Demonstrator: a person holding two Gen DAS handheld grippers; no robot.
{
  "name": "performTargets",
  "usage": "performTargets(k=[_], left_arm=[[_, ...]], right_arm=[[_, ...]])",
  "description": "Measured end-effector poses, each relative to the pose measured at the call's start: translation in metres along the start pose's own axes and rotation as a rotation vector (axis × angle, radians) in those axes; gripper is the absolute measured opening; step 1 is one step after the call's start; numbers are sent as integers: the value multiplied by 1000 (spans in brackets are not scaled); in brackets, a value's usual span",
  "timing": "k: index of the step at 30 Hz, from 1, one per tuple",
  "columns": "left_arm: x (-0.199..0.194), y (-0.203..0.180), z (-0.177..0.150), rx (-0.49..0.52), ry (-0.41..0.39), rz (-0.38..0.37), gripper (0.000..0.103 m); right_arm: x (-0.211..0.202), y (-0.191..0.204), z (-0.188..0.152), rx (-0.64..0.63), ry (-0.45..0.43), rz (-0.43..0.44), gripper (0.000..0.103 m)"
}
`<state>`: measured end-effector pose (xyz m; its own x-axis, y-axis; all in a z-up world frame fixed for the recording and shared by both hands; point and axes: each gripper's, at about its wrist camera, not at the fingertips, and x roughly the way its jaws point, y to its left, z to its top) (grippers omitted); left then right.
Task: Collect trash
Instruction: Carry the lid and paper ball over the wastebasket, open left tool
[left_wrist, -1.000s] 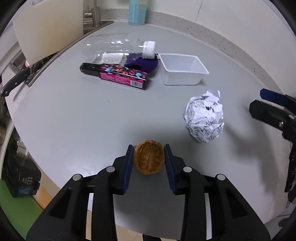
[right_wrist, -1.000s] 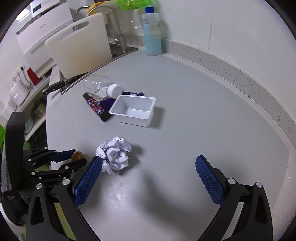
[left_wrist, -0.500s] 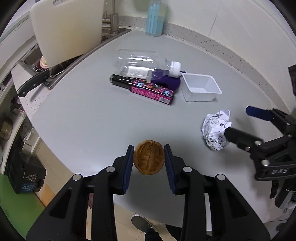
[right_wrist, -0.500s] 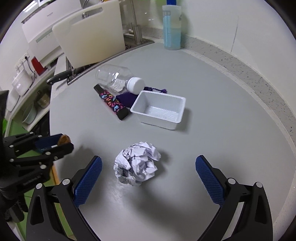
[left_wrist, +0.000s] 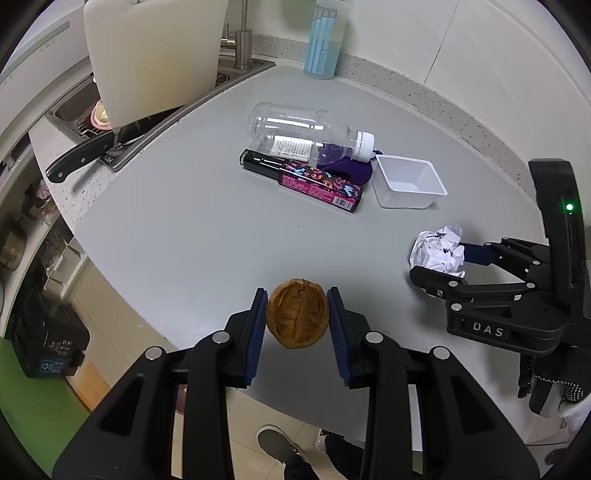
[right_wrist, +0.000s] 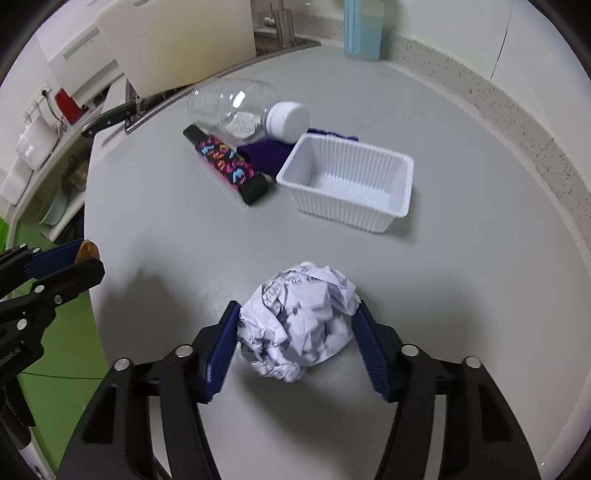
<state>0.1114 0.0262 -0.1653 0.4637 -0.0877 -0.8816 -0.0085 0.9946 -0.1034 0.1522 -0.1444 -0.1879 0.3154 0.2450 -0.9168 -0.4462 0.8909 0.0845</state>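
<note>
Home kitchen, by the look of it. A grey countertop with a speckled stone edge and upstand is curving round a corner. A stainless sink is sitting sunk into the counter at the back left, a steel tap rising behind it. A white cutting board is leaning upright at the sink's edge, and a black-handled kitchen knife is lying on the rim. A bottle of blue liquid, probably dish soap, is standing against the pale wall panels. Bowls and pans are showing on shelving beyond the counter's left end, too blurred to identify.
</note>
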Motion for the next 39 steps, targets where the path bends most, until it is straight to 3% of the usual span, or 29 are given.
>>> performTargets(k=[11,22,32,39], left_arm=[[-24,16,-12,-28,-28,1,33],[-76,83,-58,-150,-75,89,33],[-78,188,-149,-339,-27,204,33],[-7,265,-218,-438,47,243,33]], right_arm=[[-43,28,2,-61,-103,20,48],[-68,135,10,-247,-166,148,48],[1,265,-8,-439,-68,246,48],[94,325,-30,-515,21,246,48]])
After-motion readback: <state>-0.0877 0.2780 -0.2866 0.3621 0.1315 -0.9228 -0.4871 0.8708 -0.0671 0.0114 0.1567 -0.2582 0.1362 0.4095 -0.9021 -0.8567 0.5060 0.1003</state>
